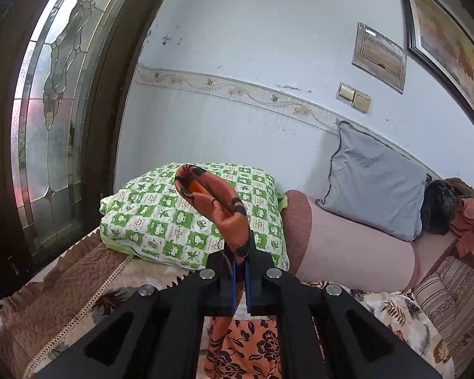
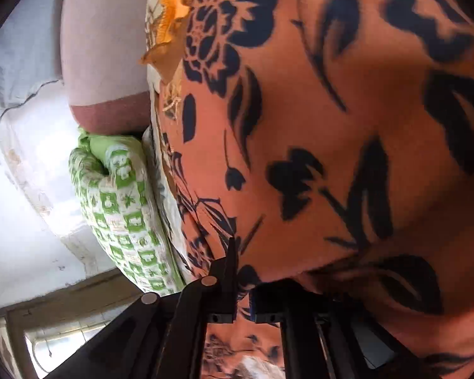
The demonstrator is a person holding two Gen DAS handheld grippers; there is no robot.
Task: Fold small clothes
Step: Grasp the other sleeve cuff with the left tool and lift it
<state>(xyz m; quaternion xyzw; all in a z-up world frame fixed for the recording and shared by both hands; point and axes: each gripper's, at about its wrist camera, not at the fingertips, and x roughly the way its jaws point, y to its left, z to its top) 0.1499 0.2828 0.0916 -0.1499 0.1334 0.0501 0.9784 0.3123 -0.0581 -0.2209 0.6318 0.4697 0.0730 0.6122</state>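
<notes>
Orange cloth printed with dark flowers (image 1: 219, 208) is the garment we are folding, and in the left wrist view our left gripper (image 1: 240, 263) has its jaws pressed together on one edge of it, a loop of fabric standing up above the fingertips at the centre of the frame while the rest hangs down at the bottom. In the right wrist view the same cloth (image 2: 316, 126) fills most of the frame, draped right over our right gripper (image 2: 243, 287); its jaws look closed with the fabric pinched between them, though the pads are largely hidden. Behind, left of centre, lie the green checked pillow (image 1: 161, 218) and the pink bolster (image 1: 347, 252) on the bed. We judge this to be the lifting step — both edges held, the garment off the bed and not yet doubled over. Next we need to bring one held edge across to the other and lay the cloth flat — keeping both pinches firm so nothing slips.
</notes>
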